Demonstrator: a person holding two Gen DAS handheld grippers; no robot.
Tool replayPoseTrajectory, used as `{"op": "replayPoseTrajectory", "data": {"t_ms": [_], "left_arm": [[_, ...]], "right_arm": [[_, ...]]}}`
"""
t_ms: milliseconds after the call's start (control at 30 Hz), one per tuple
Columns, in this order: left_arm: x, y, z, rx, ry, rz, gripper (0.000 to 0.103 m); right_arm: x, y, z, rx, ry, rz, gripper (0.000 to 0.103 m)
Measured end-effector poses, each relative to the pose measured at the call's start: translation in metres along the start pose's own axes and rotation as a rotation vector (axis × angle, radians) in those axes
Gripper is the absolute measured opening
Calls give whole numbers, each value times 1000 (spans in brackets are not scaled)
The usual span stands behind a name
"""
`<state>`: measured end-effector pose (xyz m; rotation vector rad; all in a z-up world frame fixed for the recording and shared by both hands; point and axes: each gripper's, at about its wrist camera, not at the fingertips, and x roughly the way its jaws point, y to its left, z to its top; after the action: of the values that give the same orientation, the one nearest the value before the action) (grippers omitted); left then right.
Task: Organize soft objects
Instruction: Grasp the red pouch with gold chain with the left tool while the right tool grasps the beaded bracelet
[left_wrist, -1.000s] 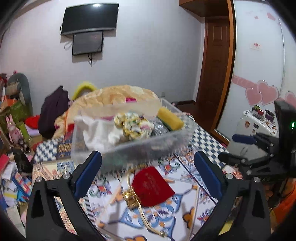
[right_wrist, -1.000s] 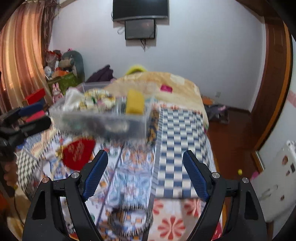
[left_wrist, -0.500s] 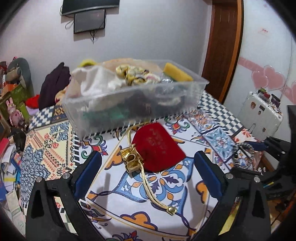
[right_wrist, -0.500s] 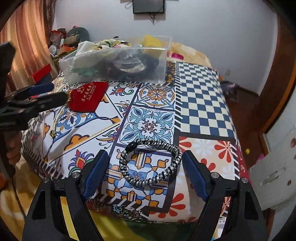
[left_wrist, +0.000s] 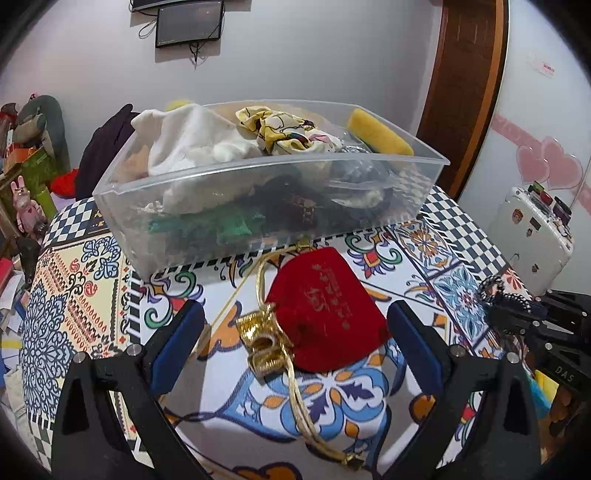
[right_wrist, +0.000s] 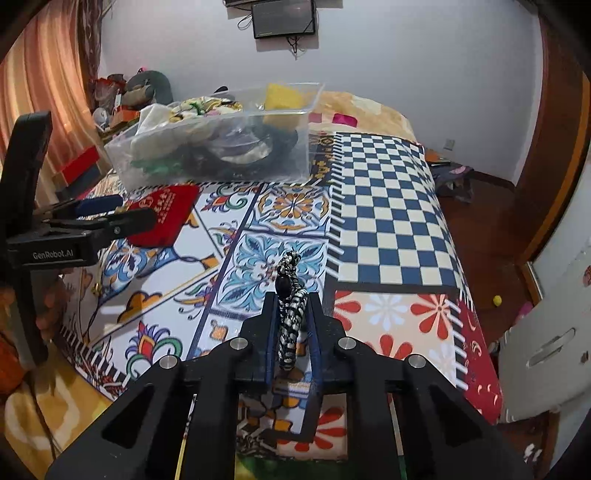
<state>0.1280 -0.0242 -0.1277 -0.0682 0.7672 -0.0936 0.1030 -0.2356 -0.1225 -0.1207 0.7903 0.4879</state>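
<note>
A red velvet pouch (left_wrist: 325, 306) with a gold drawstring lies on the patterned tabletop, just in front of a clear plastic bin (left_wrist: 258, 221) full of soft items. My left gripper (left_wrist: 295, 328) is open, its fingers on either side of the pouch's gathered neck. My right gripper (right_wrist: 291, 299) is shut on a black-and-white braided cord bracelet (right_wrist: 290, 291), held at the table's near edge. The bracelet also shows at the right of the left wrist view (left_wrist: 498, 295). The pouch (right_wrist: 162, 214) and bin (right_wrist: 221, 147) show in the right wrist view too.
The bin holds a white cloth (left_wrist: 192, 147), a yellow patterned scarf (left_wrist: 280, 129), a yellow sponge (left_wrist: 376, 133) and green fabric (left_wrist: 221, 225). A white suitcase (left_wrist: 532, 236) stands right of the table. A bed with a quilt (right_wrist: 362, 110) lies behind.
My right gripper closed on the braided bracelet and lifted it off the table. My left gripper moved down and closer, now straddling the red pouch.
</note>
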Motion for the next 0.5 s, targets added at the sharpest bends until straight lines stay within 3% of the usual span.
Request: {"op": "replayPoseTrajectory", "data": {"t_ms": [67, 133, 200, 367, 500], "left_arm": [[6, -1, 2, 3, 11, -7, 84], [13, -2, 3, 10, 41, -41, 75], [12, -5, 2, 22, 26, -50, 68], [11, -8, -1, 47, 18, -73, 35], [2, -8, 0, 48, -16, -70, 28]], "right_arm": [[-1, -1, 4, 3, -14, 0, 14], [-3, -1, 8, 6, -27, 3, 14], [-4, -1, 14, 10, -43, 6, 14], [-5, -1, 25, 10, -74, 10, 14], [-7, 2, 33, -1, -96, 11, 14]]}}
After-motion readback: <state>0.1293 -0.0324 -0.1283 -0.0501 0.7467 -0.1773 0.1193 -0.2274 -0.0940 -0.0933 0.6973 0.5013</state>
